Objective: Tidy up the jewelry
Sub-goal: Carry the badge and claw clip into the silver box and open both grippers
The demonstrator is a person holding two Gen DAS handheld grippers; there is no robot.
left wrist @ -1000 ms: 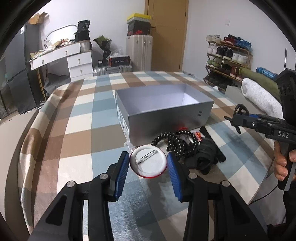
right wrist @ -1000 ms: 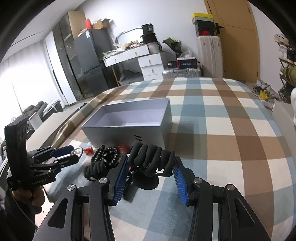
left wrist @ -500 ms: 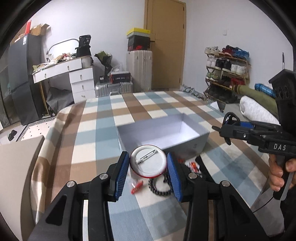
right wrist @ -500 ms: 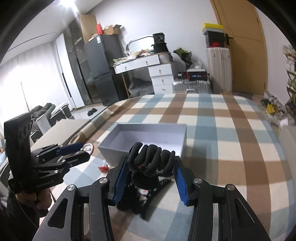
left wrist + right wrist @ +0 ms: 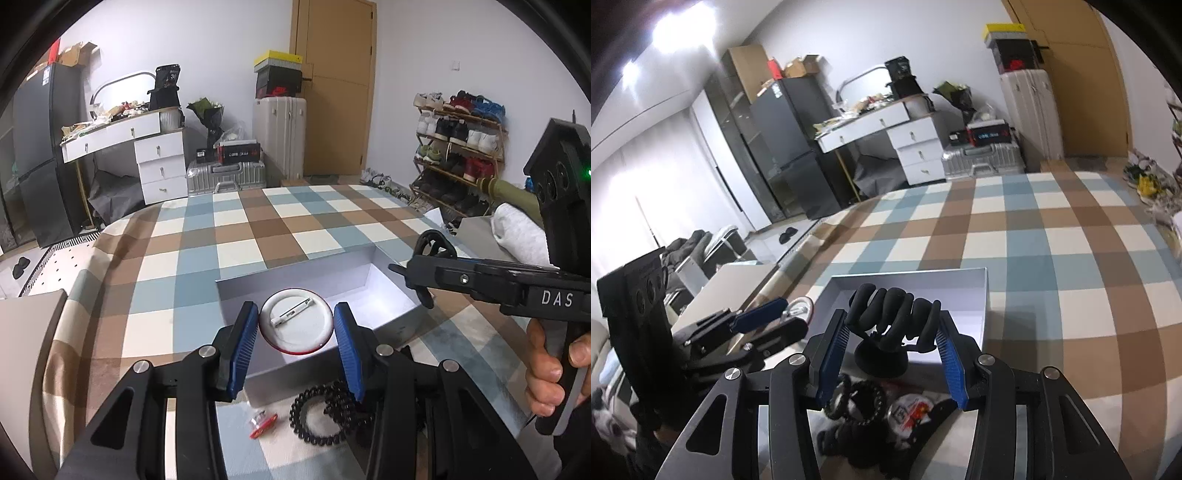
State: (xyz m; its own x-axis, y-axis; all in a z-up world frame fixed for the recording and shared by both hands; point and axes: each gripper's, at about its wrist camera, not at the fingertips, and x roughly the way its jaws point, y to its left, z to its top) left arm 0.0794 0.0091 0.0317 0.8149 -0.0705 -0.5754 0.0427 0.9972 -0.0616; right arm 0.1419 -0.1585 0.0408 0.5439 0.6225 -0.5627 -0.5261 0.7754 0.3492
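Rising since a second ago, both grippers have carried their loads up off the checked table (image 5: 236, 236) and forward over the grey box (image 5: 369, 258), which earlier lay well ahead of them. The left gripper (image 5: 297, 326) is closed on a round pin badge (image 5: 295, 321), its white back and clasp facing the camera, the blue pads pressing its rim on either side; the badge now hangs above the near wall of the box. The right gripper (image 5: 892, 332) is clamped on a black hand-shaped jewelry stand (image 5: 892, 314), upright on its round base, held above the box's near edge. Left behind on the table are a black coiled bracelet (image 5: 325, 413) and a small red trinket (image 5: 262, 424). In the left view the right gripper (image 5: 424, 273) points leftward across the box, a hand (image 5: 550, 365) wrapped round its handle.
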